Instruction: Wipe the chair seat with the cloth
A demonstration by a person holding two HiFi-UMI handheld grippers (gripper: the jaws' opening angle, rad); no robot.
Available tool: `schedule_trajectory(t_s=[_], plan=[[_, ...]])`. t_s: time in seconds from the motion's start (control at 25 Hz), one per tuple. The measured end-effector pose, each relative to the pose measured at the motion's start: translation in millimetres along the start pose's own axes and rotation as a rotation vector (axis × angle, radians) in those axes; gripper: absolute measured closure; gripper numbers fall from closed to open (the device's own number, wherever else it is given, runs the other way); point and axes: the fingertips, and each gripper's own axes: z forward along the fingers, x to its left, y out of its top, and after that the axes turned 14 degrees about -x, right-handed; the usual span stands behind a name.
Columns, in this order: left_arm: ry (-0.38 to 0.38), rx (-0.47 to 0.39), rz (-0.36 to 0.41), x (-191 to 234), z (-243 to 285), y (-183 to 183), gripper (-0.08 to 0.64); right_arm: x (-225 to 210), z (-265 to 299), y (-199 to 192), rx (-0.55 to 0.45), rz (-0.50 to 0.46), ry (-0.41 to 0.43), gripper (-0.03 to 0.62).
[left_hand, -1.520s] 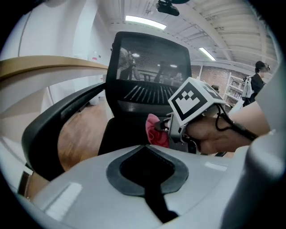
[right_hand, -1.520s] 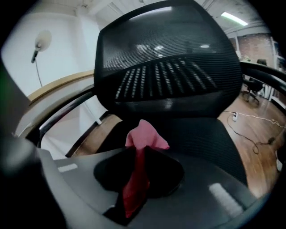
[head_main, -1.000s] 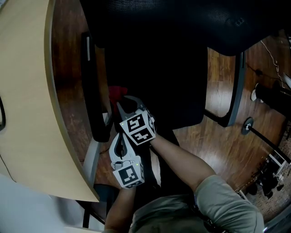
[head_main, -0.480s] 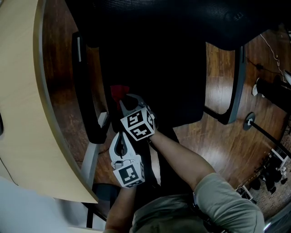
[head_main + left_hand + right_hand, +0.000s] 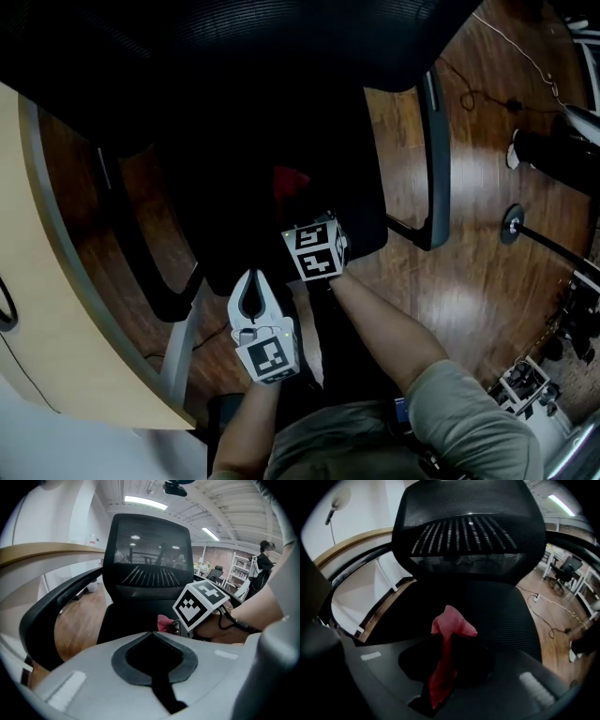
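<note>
Right gripper view gives us the cloth (image 5: pixel 446 623), a red-pink strip bunched narrow. Its long axis runs along the jaws, and its crumpled free end pokes past the tips toward the backrest (image 5: pixel 468 531). We see the right gripper (image 5: pixel 444 644) pinching it over the chair seat (image 5: pixel 506 616), toward the seat's front edge. The left gripper (image 5: pixel 152 637) is at that edge, its jaws pressed together and empty.

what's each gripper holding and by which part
Right gripper pinches the cloth by a bunched fold, one end poking past the tips. Left gripper is shut, empty.
</note>
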Motion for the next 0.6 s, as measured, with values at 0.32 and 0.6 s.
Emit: schedule_trajectory(t_s=[0.32,0.6], plan=[[-0.111,0.006,0.055,-70,36,11,0.555,-133,-42,-17,-0.015,0.17,-0.282,0.531],[-0.164,0.025,0.087,-126,61,7,0.555,-190,-75,-50,0.01,0.29,-0.438,0.531]])
